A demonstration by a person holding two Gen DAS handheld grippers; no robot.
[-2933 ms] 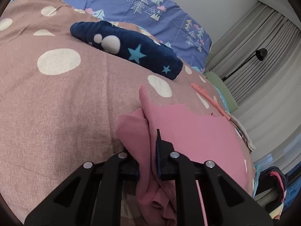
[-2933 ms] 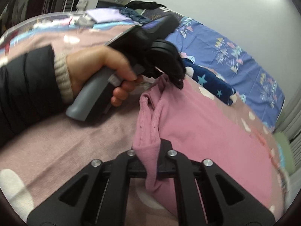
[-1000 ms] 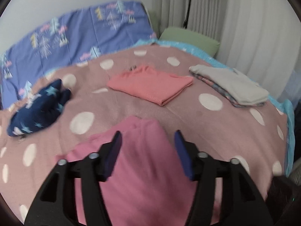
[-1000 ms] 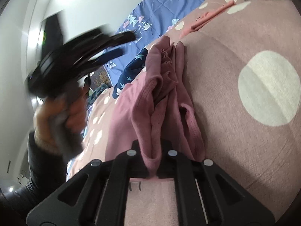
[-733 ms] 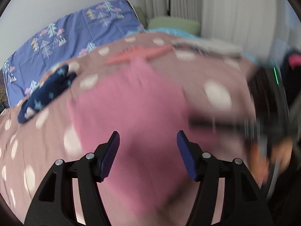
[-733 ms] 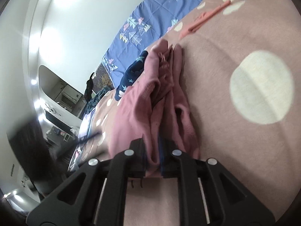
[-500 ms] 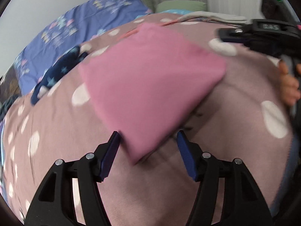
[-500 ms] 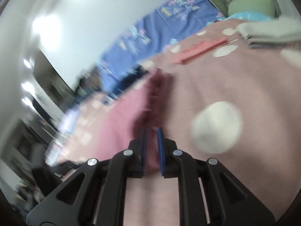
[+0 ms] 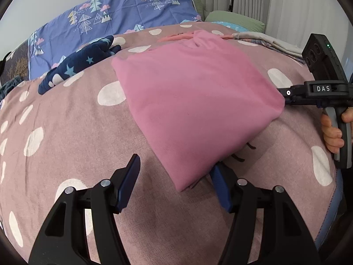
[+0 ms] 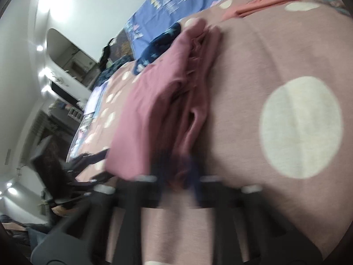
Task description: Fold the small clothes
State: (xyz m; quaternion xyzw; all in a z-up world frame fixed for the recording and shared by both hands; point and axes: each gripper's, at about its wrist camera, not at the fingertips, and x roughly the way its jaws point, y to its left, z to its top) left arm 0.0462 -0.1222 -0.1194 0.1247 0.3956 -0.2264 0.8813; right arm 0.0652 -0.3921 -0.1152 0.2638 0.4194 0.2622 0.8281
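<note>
Pink garment point(image 9: 194, 101) lies folded into a rough square on the dotted bedspread point(image 9: 72, 137), one corner pointing at my left gripper point(image 9: 176, 183). That gripper has its jaws spread wide and grips nothing; the corner sits between the blue pads point(image 9: 130, 183), the right pad partly tucked under the cloth edge. Open bedspread runs to my left and below, bare of clothing.

My right gripper point(image 9: 286, 98) meets the garment's right corner, seen from the left wrist view. In the right wrist view it point(image 10: 176, 183) is smeared by motion blur; a small gap shows between the fingers with pink cloth bunched in it, but I cannot tell whether they clamp it. Layered folded edges of the garment point(image 10: 176, 92) stack up ahead of those fingers.

Garment looks soft, fleecy, matte. Bedspread is dusty mauve, woven, with large cream dots. Navy garment with stars point(image 9: 79, 64) sits crumpled beyond the pink one, well apart. Coral folded piece point(image 9: 176, 37) lies just behind the pink one's far edge. Pale folded stack point(image 9: 269, 42) lies near the far right edge of the bed. Blue sheet with tree print point(image 9: 123, 15) is along the wall; curtains point(image 9: 275, 0) hang at right.

Writing: "DAS" in white letters on the right gripper's body
</note>
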